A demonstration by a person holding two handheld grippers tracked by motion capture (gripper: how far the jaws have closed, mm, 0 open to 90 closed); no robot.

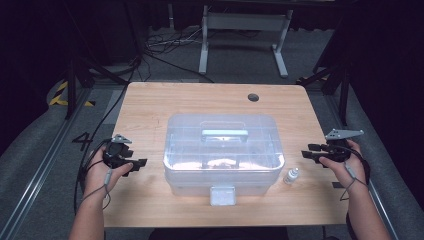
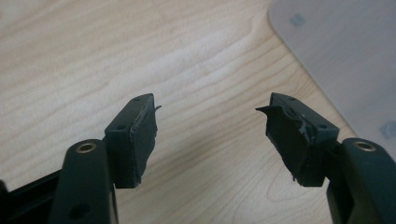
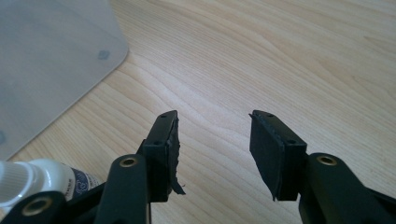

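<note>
left gripper [image 1: 131, 165]: lower left of high view, jaws wide, nothing between them | right gripper [image 1: 311, 151]: right edge, jaws wide, nothing held | clear plastic lidded storage box [image 1: 223, 150]: centre of wooden table [image 1: 150, 105] | small white-capped bottle [image 1: 291, 175]: just right of box's front corner

Lighting: table [image 1: 150, 105] brightly lit from overhead, surroundings falling to near black. Glare: white sheen on lid of clear plastic box [image 1: 222, 145]. Shadows: soft, short. High view: slightly soft, low detail. Gripper views: even, warm light; wood grain sharp; nearest jaw parts and small bottle [image 3: 32, 184] blurred.
</note>
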